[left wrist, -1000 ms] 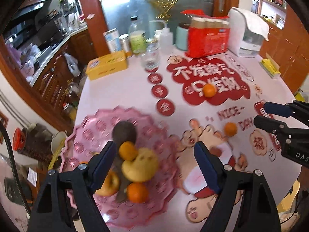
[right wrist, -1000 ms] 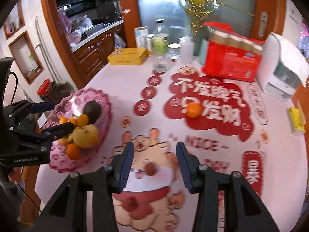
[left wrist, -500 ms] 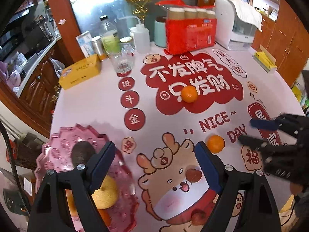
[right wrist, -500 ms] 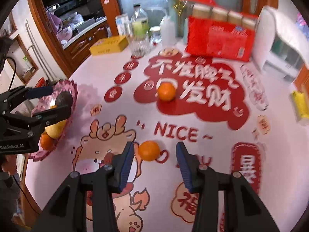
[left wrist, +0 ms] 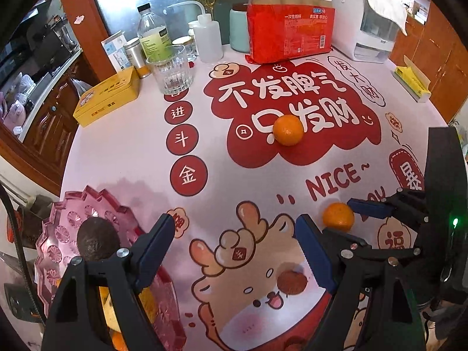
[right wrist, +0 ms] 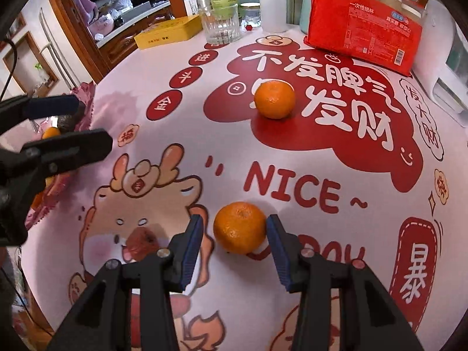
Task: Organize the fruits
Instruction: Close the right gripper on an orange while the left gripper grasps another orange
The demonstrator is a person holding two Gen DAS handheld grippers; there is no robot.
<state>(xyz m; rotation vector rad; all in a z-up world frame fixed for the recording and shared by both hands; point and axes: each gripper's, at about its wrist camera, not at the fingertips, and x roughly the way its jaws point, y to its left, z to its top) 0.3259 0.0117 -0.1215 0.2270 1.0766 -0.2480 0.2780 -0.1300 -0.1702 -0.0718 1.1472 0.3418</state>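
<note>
A round table covered with a red-and-pink cartoon tablecloth (right wrist: 292,307) is seen from two hand-held grippers. The relation that matters is shown in the right wrist view: a small orange mandarin (right wrist: 239,227) is sitting on the cloth directly between the two blue pads of the right gripper (right wrist: 234,234), just ahead of their tips. The fruit is nearly round, so no long axis needs to be matched. The right pad appears to be touching the mandarin's side, while a narrow gap is left at the left pad. The jaws are therefore judged to be partly open and not yet clamped; the fruit is resting on the table, not lifted.

The left gripper (left wrist: 234,248) is held wide open and is holding nothing. It hovers at the near left of the table, beside a pink scalloped fruit plate (left wrist: 58,219) in which a dark round fruit (left wrist: 98,242) and some yellow and orange fruit are lying. The right hand is clearly the nearer one to the mandarin.

A second mandarin (right wrist: 274,99) is lying farther away, on the large red patch of the cloth, well apart from both grippers. The plate lies to the left of the right gripper, so a carry leftward is judged to be called for once the jaws are closed.
</note>
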